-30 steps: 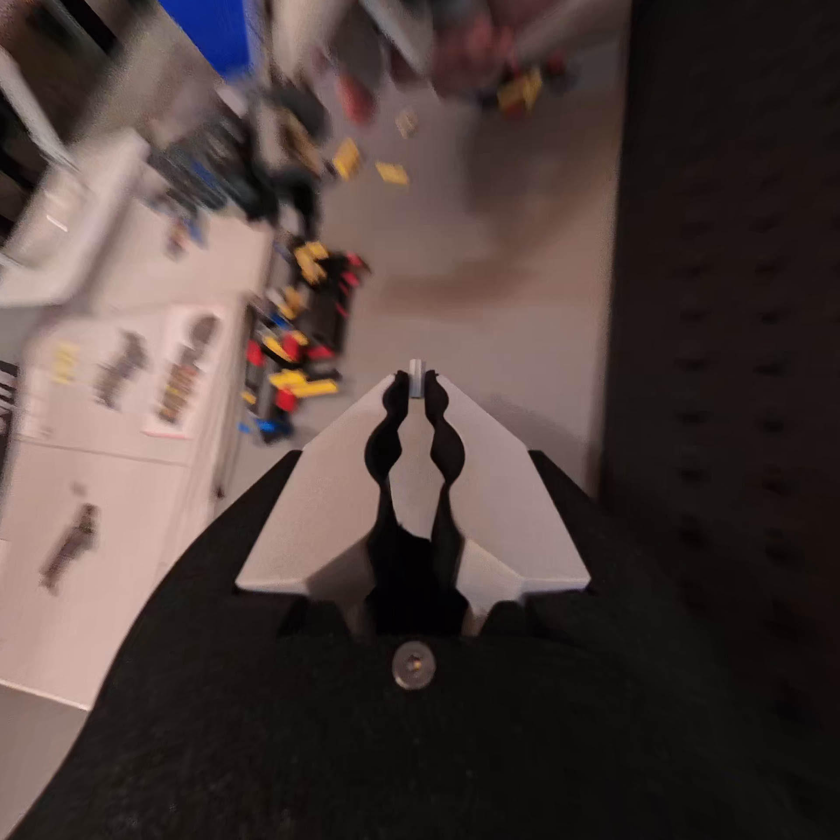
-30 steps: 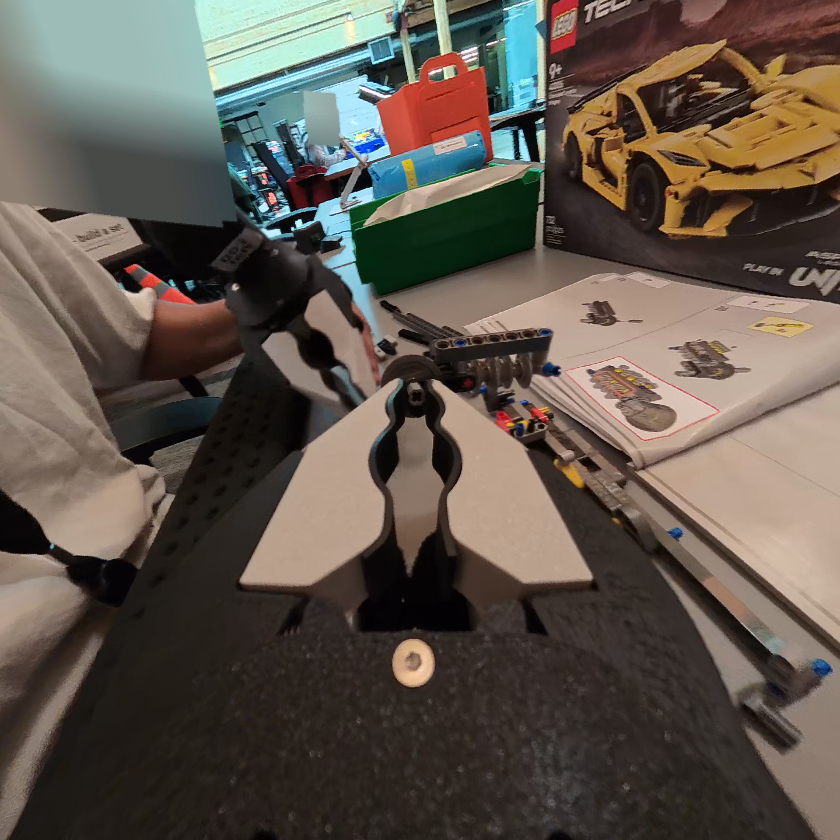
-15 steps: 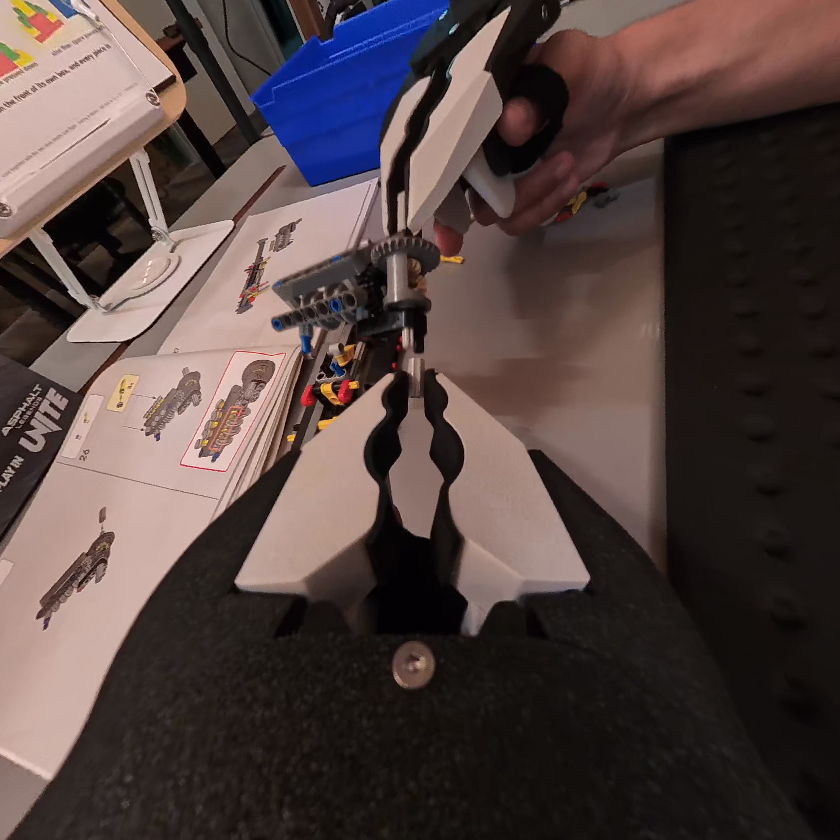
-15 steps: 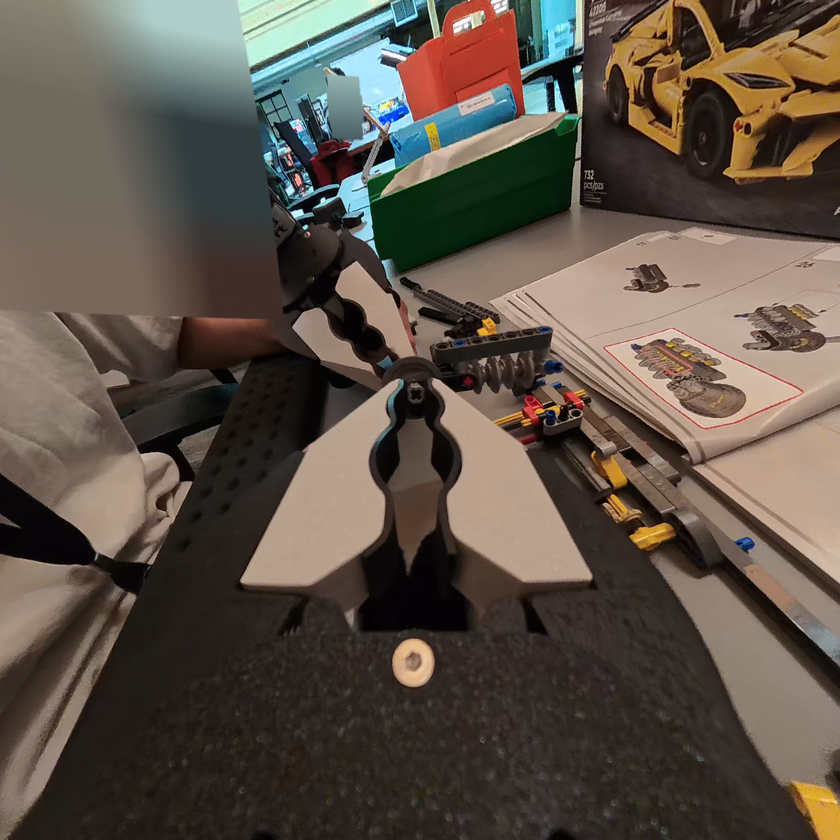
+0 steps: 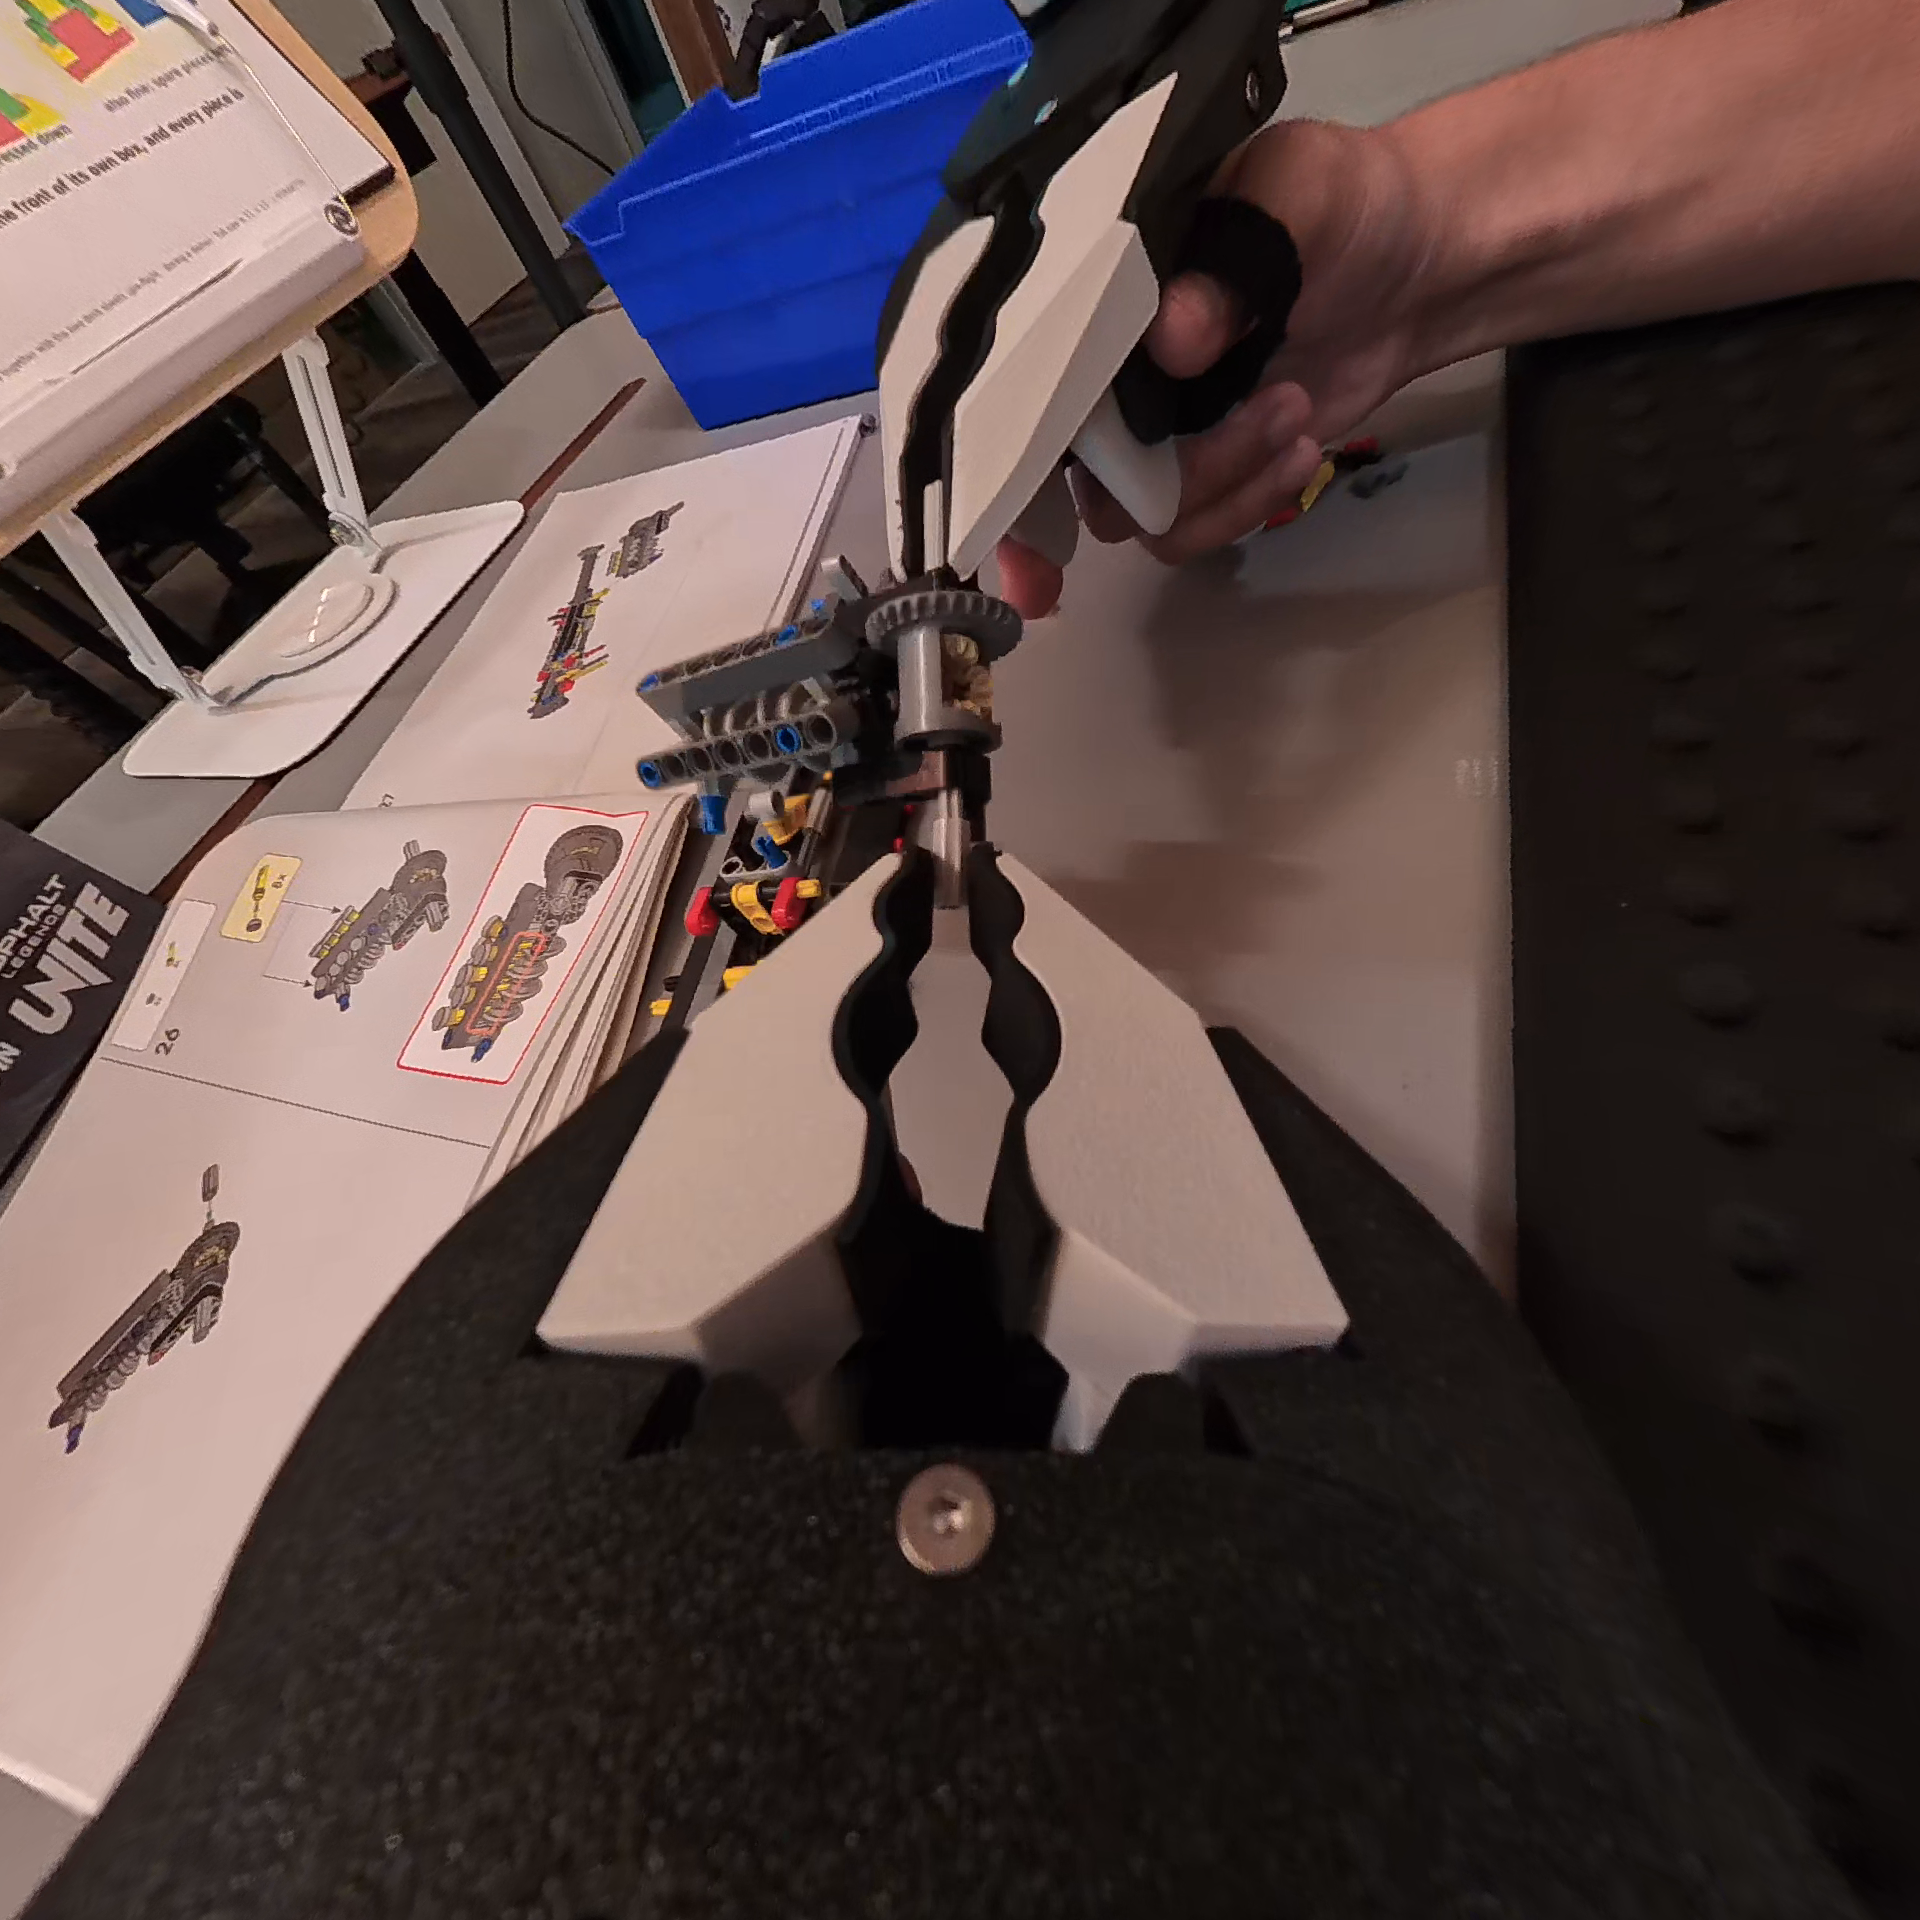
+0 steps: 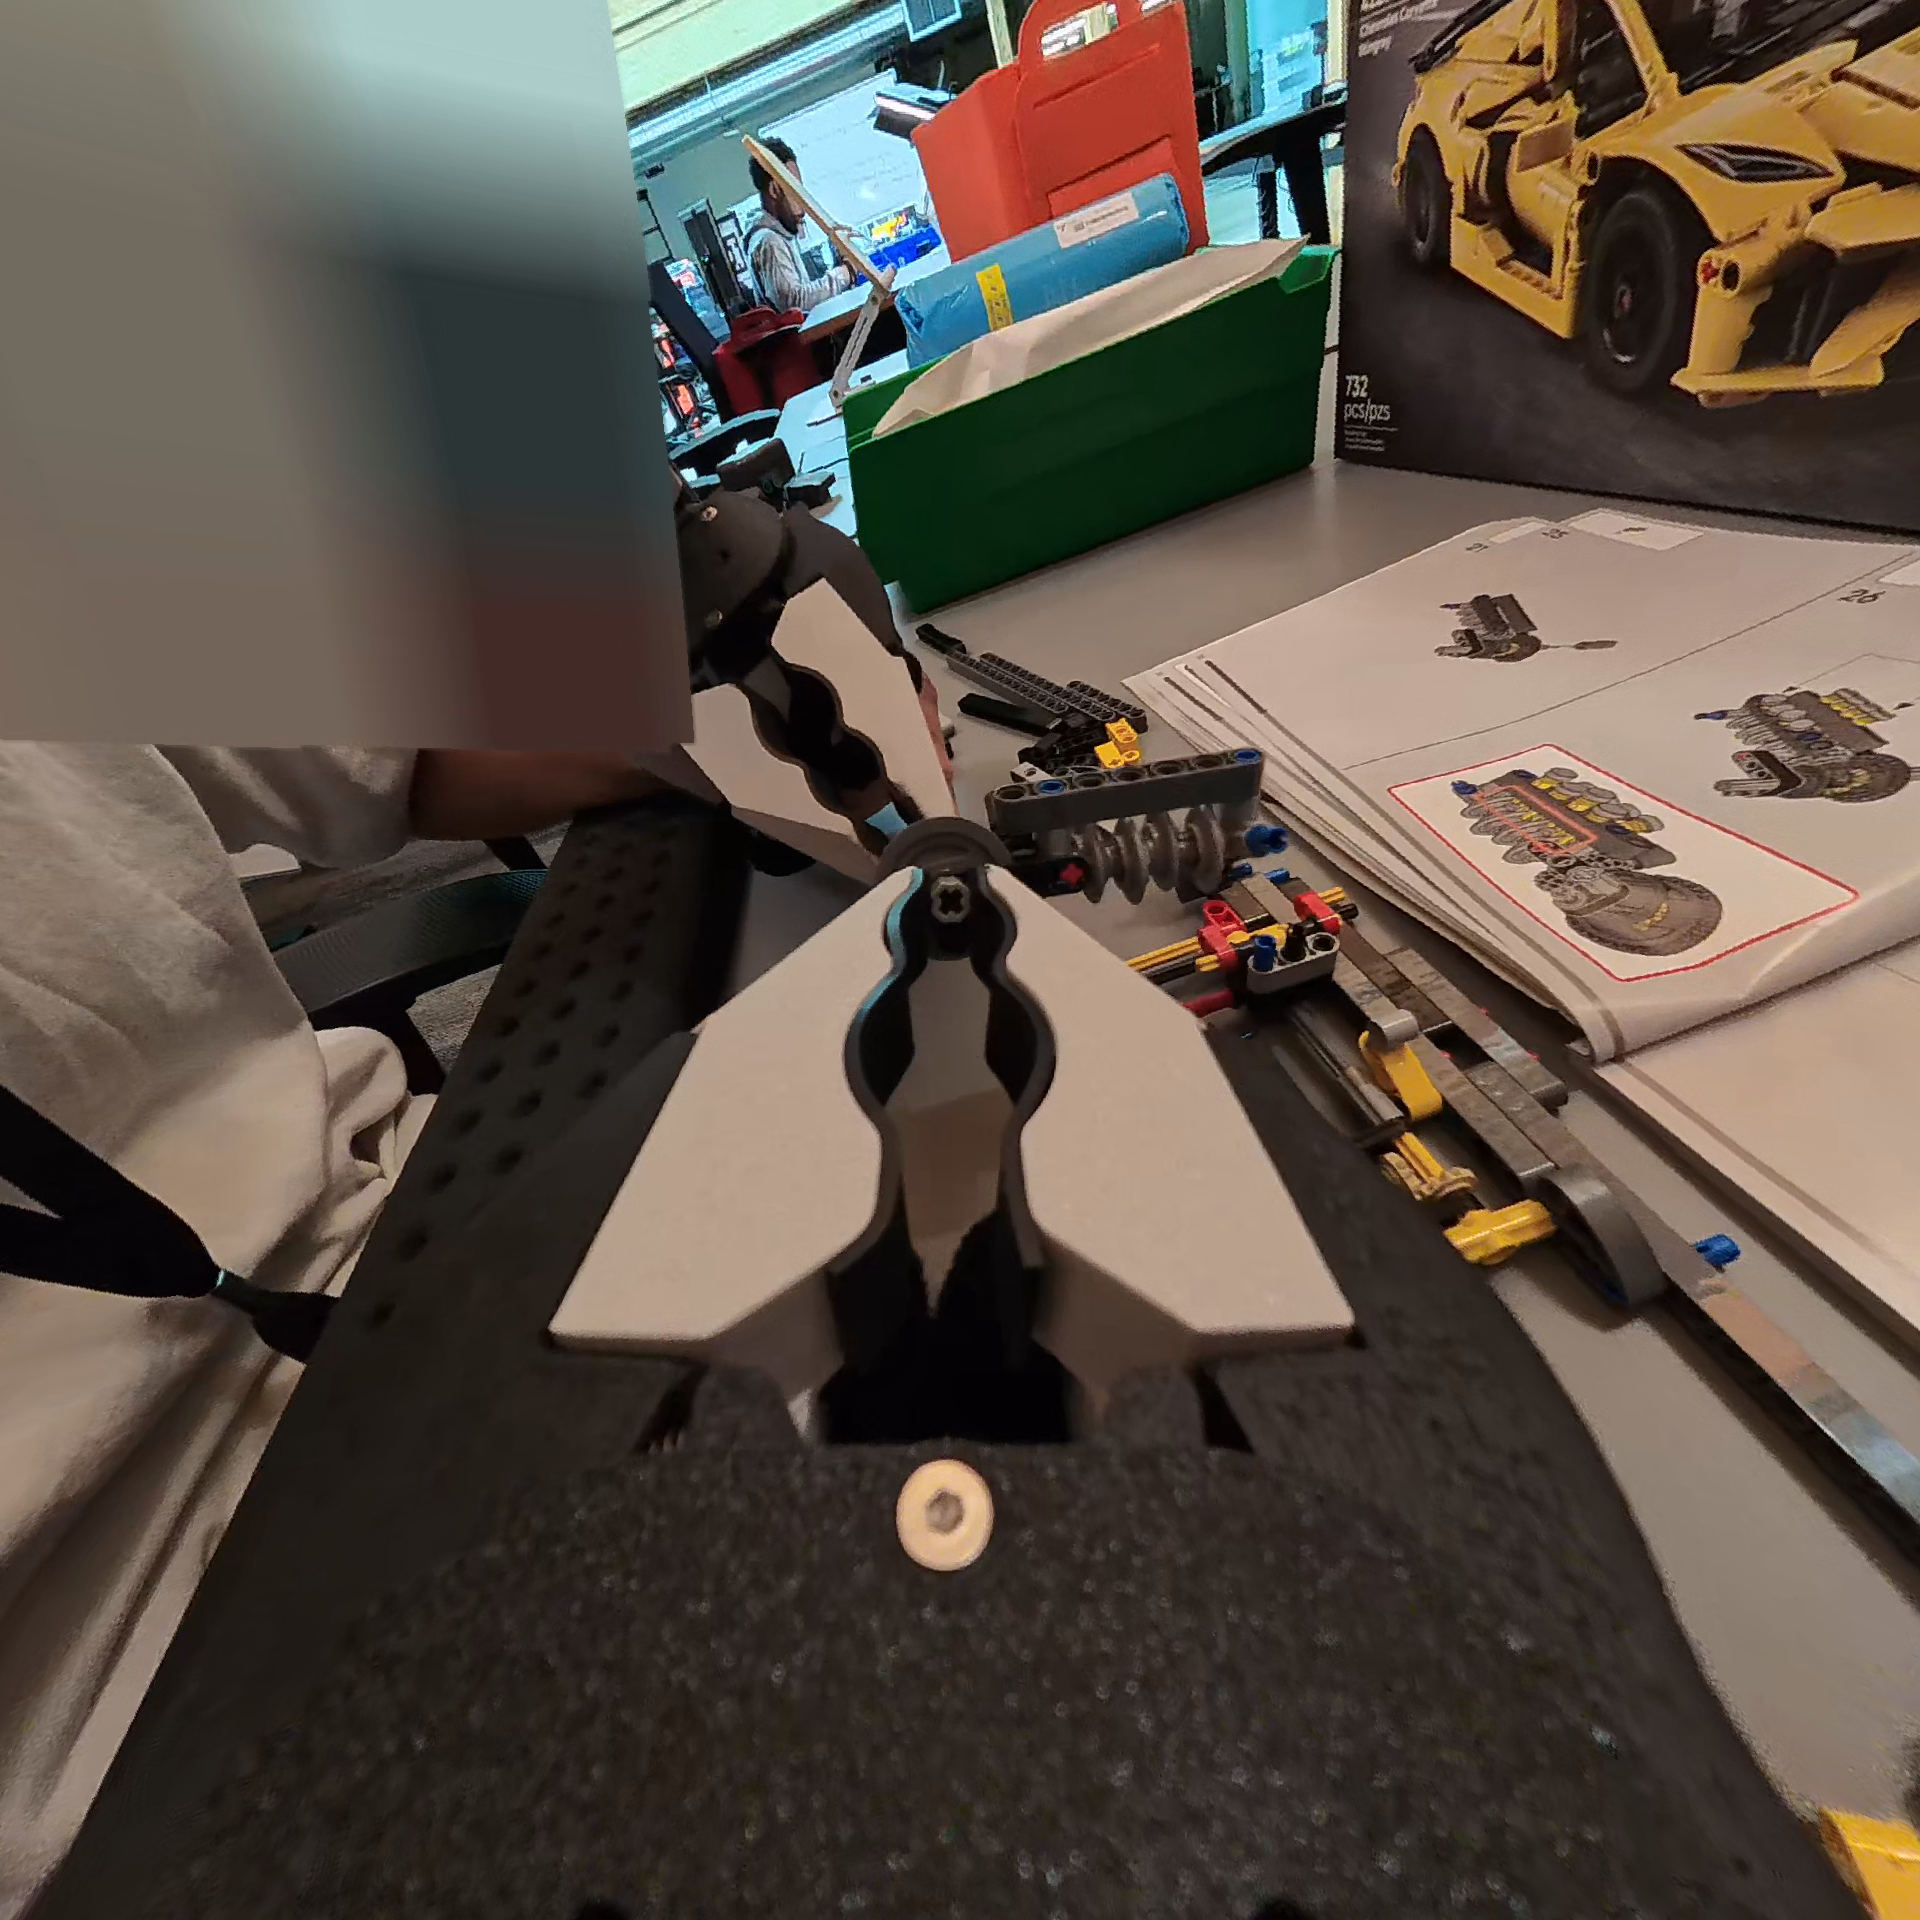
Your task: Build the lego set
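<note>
Lego engine assembly (image 5: 790,707) hangs in the air between the two tools, off the table, and both have a grip on its axle line. Left gripper (image 5: 948,878) first: jaws nearly closed, pinching the pale grey axle (image 5: 948,847) end right at the tips. Straight ahead of those tips the axle runs up through a grey sleeve to the dark gear (image 5: 940,621), and the grey holed beams with blue pins stick out to the left of it. Right gripper (image 5: 928,556) comes down from above onto the top of that gear, a hand (image 5: 1278,343) wrapped round its black handle.

From the right wrist view, the right gripper (image 6: 948,902) is narrowed to a slim gap, clamped on the cross-shaped axle end (image 6: 948,898) between its tips. Just past the tips sits the gear's rim (image 6: 943,842), and the left gripper (image 6: 883,821) pokes in from beyond, upper left. To the right of the jaws the assembly's beam (image 6: 1127,784) and ribbed grey crank parts show, held clear of the long chassis strip (image 6: 1455,1101) lying on the table (image 6: 1683,1507) below. Further right is the open instruction booklet (image 6: 1558,748). Farther back stand a green bin (image 6: 1091,468), an orange case (image 6: 1049,125) and the set's box (image 6: 1662,239) with the yellow car.
</note>
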A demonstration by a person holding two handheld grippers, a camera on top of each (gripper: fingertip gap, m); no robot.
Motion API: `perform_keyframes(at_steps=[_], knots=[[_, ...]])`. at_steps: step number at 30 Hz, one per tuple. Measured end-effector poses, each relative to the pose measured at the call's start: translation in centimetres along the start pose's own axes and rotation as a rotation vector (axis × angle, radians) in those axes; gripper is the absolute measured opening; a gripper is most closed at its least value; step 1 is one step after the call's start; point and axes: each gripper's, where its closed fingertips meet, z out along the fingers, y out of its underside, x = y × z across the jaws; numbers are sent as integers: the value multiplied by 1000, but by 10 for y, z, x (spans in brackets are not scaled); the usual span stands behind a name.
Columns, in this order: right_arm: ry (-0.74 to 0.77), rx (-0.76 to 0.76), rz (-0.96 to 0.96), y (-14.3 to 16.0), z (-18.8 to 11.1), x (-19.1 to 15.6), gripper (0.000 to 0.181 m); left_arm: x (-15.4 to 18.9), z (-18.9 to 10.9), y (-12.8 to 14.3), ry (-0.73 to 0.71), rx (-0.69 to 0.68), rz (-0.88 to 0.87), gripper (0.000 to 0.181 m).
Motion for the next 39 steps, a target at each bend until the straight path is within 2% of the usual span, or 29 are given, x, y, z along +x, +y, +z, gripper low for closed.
perform_keyframes(at_steps=[14,24,39], knots=[[-27,-5,39,3,2,0,7,1,-3,-1,56,28,-88,6],[-78,100,89,-12,2,-5,7,-3,-10,-17,84,127,-180,6],[-69,71,64,-7,6,-4,7,-3,-10,-15,85,113,-182,6]])
